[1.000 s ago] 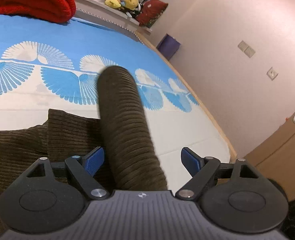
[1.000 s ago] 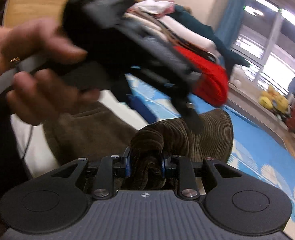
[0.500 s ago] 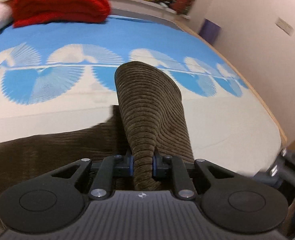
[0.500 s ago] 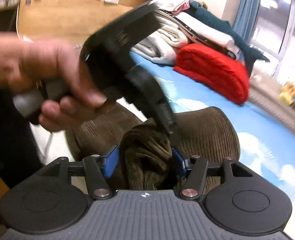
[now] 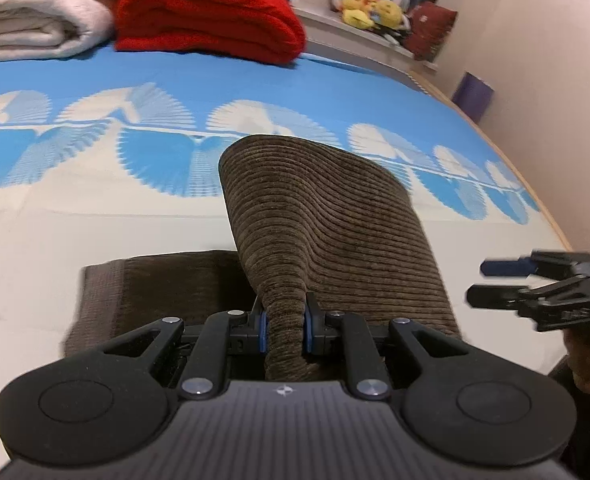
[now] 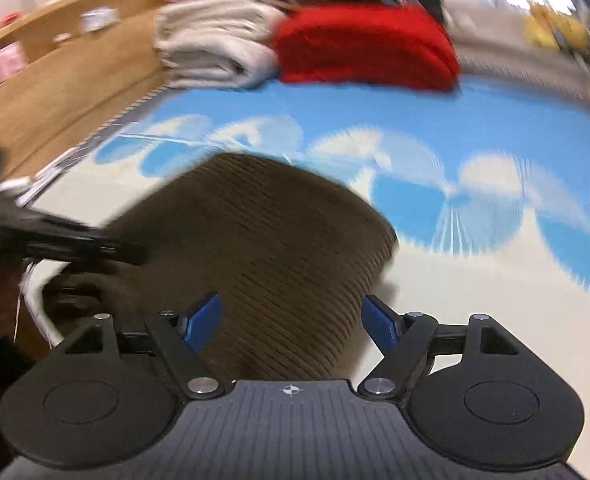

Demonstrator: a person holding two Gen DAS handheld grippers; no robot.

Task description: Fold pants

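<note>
Since the frame 1 s back, grip has swapped sides: the left gripper (image 5: 285, 330), then spread wide w/ fabric lying loose between its fingers, is now pinched tight on a bunched fold of the dark brown ribbed corduroy pants (image 5: 327, 232). The right gripper (image 6: 291, 322), then clamped on a wad of the same cloth, has let go; its blue pads (image 6: 201, 320) stand wide apart w/ nothing held, cloth just passing under and between them. Right view is heavily motion-blurred, so it's swinging fast.

Pants lie on the bed w/ blue-and-white fan-print sheet (image 5: 95, 216), near the front edge. One part is flat on the sheet, left of the left gripper; another part rises from its pinch as a raised hump.

Risks, as I judge them:
- Only one pinch point now. Lifting or dragging from it would let the free side sag and skew the fold, so edges won't line up.
- Pinch is on a bunched ridge, not a flat hem; thick corduroy could creep out under pull.
- Right gripper moving quickly near the hump could snag it or knock the flat layer askew.
- Grippers are close in the left view (image 5: 535, 292); collision poss. if both reach for the same spot.
- Stacked cream towels (image 5: 35, 12) and folded red blanket (image 5: 207, 12) are well apart, no issue.
</note>
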